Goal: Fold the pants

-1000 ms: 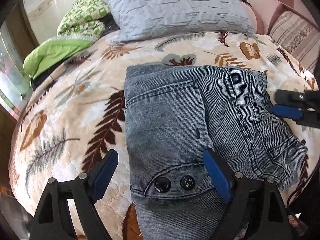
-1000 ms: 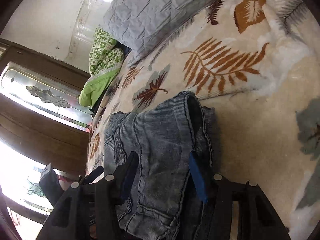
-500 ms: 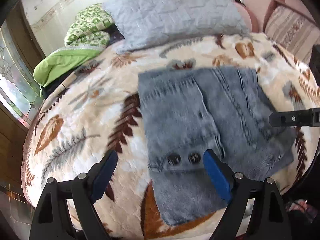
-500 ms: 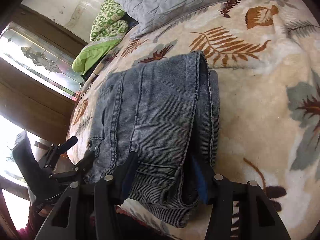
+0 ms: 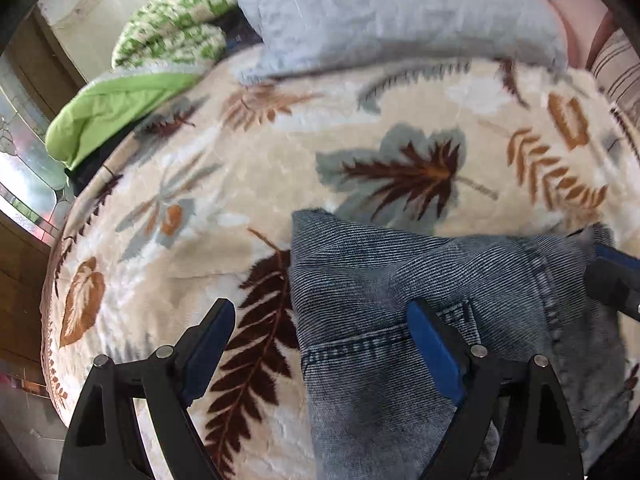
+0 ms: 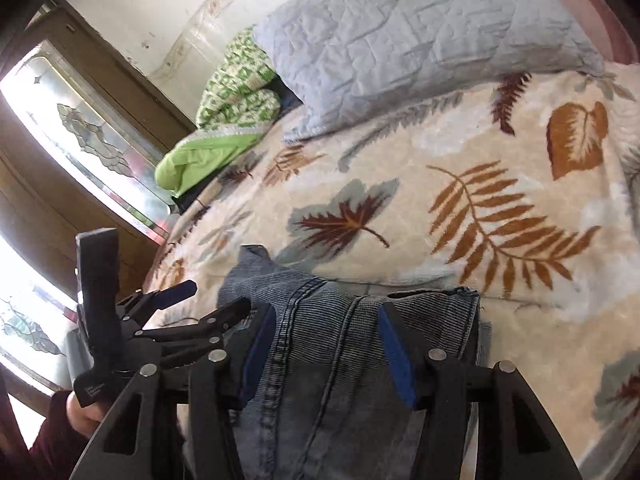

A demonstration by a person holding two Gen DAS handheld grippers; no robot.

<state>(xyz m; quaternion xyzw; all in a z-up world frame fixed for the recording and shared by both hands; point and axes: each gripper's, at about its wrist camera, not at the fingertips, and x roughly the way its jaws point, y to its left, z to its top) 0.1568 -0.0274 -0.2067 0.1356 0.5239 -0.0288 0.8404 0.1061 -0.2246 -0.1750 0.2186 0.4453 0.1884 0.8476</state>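
The folded blue-grey denim pants [image 5: 420, 288] lie on the leaf-patterned blanket [image 5: 240, 184], low and right in the left wrist view. My left gripper [image 5: 320, 340] is open, low over the pants' left edge, with one blue pad on the denim and the other over the blanket. In the right wrist view the pants [image 6: 344, 344] fill the bottom middle. My right gripper [image 6: 326, 344] is open, its jaws standing to either side of a denim fold. The left gripper also shows there [image 6: 204, 300], and the right gripper's tip shows at the right edge of the left wrist view [image 5: 616, 276].
A grey quilted pillow [image 5: 392, 12] lies at the head of the bed. A green patterned quilt bundle [image 5: 160, 52] sits at the back left. A window with leaded glass [image 6: 80, 136] and wooden frame is on the left. The bed edge drops off at the left.
Both grippers have come back down and forward from a raised position, close over the folded pants. The pants now fill only the lower part of each view.
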